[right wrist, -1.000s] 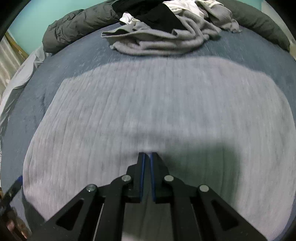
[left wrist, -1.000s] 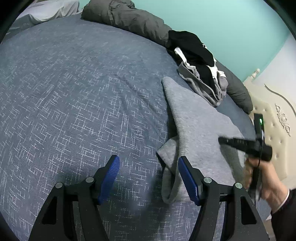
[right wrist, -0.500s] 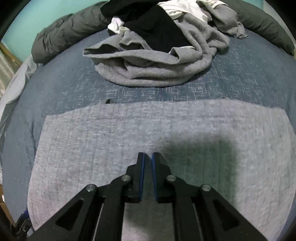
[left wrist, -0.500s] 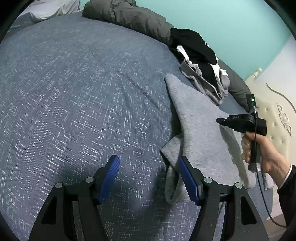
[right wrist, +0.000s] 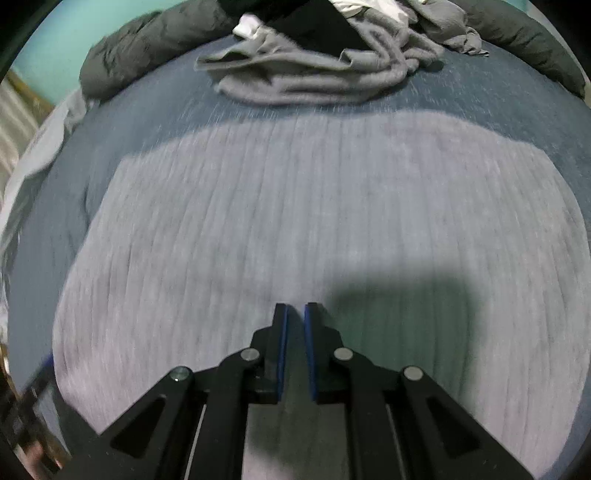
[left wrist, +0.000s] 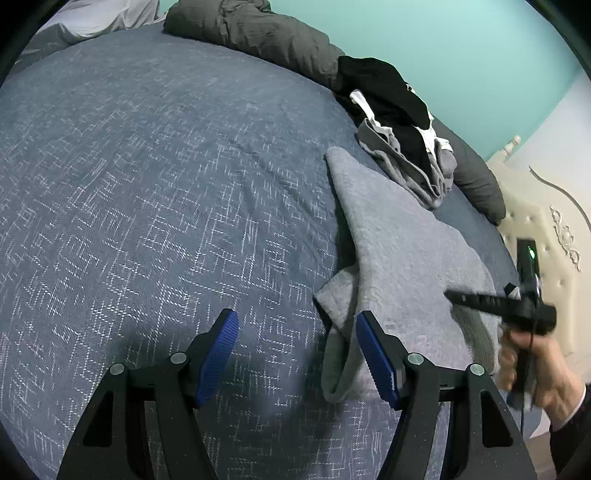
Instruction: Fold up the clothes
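Note:
A light grey knit garment (left wrist: pixel 399 258) lies partly folded on the right side of the bed, with a loose flap hanging toward its near-left corner. My left gripper (left wrist: pixel 297 317) hovers open over the bedcover, its right finger (left wrist: pixel 373 350) just beside that flap and nothing between the pads. In the left wrist view my right gripper (left wrist: pixel 448 295) is held by a hand (left wrist: pixel 532 362) low over the garment's right part. From its own camera the right gripper (right wrist: pixel 295 306) is shut and empty, right above the grey garment (right wrist: pixel 314 206).
A heap of grey, black and white clothes (left wrist: pixel 402 147) (right wrist: pixel 314 70) sits beyond the garment. A dark grey duvet (left wrist: pixel 258 33) runs along the far edge of the blue patterned bedcover (left wrist: pixel 147 184). A cream headboard (left wrist: pixel 546 221) stands at right.
The right gripper rose and swung toward the clothes heap, then dropped back low over the grey garment, still shut. The left gripper has barely moved and stays open.

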`<state>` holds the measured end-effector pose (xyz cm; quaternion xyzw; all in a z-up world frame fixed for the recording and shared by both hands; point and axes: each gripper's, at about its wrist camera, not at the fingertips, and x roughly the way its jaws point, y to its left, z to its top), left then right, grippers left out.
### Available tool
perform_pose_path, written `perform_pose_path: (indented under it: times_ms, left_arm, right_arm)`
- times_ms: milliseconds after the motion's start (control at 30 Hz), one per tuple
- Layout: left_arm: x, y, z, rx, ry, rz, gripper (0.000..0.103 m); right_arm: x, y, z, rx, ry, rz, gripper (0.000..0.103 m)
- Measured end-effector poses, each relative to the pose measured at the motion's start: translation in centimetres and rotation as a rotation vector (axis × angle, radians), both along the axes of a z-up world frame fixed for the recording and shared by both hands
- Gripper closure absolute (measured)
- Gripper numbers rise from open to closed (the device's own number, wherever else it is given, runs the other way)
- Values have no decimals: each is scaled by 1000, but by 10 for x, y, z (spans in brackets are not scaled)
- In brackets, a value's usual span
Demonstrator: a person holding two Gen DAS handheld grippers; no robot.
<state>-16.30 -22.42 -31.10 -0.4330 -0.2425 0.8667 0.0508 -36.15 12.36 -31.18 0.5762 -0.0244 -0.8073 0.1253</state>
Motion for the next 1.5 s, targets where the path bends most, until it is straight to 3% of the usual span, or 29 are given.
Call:
perform_pose_path:
  times_ms: [400,600,933,1000,1133,1500]
  left_arm:
    - [0,6,3,7,5,-12,33]
    - [2,8,3,20,6,-13,33]
    - [8,5,-1,79,-6,-7,29]
    - [12,2,-5,131,-20,-4,22]
    - [20,3,-7,183,-24,4,22]
    - [15,28,-21,190,-44,3,22]
  right_arm:
    - [86,16,12,-43,-39,40,94]
    - [126,12,11,-1,-10,89,94]
    - [166,28,0,-88,-76,102,94]
    - [175,42,1,-126,-55,76,94]
    - [193,71,5,-203,0,26,94]
    - [196,89,18,-274,165,-15,94]
